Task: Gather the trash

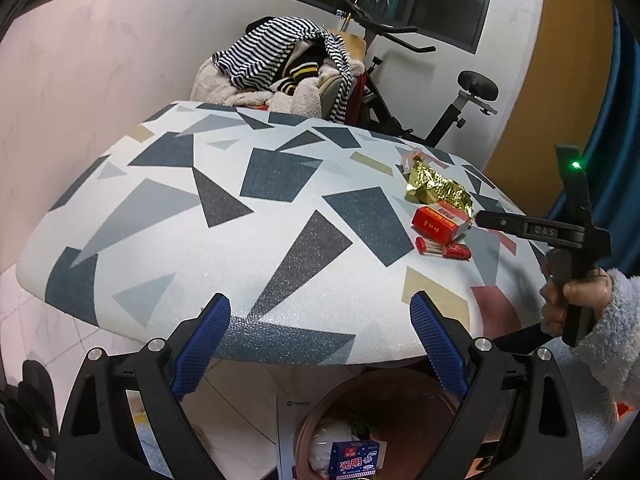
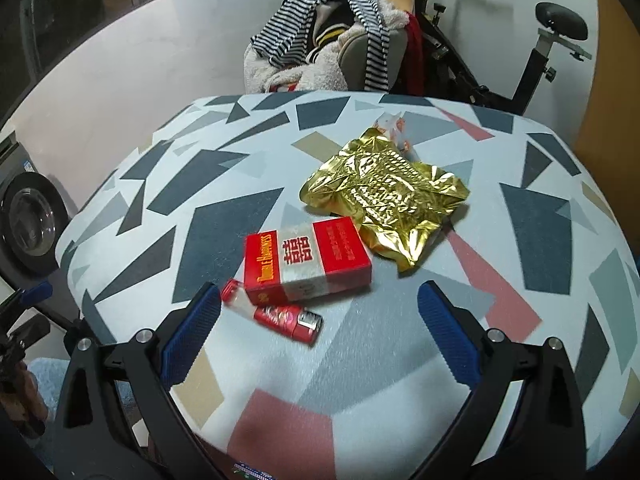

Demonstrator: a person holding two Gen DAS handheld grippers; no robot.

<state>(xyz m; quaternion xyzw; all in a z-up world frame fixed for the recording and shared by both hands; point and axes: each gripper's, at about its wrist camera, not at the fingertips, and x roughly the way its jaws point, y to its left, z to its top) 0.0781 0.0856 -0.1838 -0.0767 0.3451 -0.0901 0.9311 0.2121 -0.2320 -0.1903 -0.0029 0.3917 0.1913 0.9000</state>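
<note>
**Right gripper lining up on the red pack**

Right gripper (image 2: 318,316) spread wide, empty, low over table (image 2: 400,380) w/ lighter (image 2: 280,314) between its fingers; best to nudge fwd, centre on cigarette pack (image 2: 306,262), close on short sides; pack red/silver, lying flat, touching gold foil bag (image 2: 386,196). Left gripper (image 1: 320,324) spread too, above bin (image 1: 320,420).

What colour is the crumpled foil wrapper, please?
Shiny gold; the foil wrapper shows best in the right wrist view.

I see even indoor light, glare on gold foil bag (image 2: 386,196); fisheye bends edges round it, slight blur w/ lighter (image 2: 280,312).
</note>
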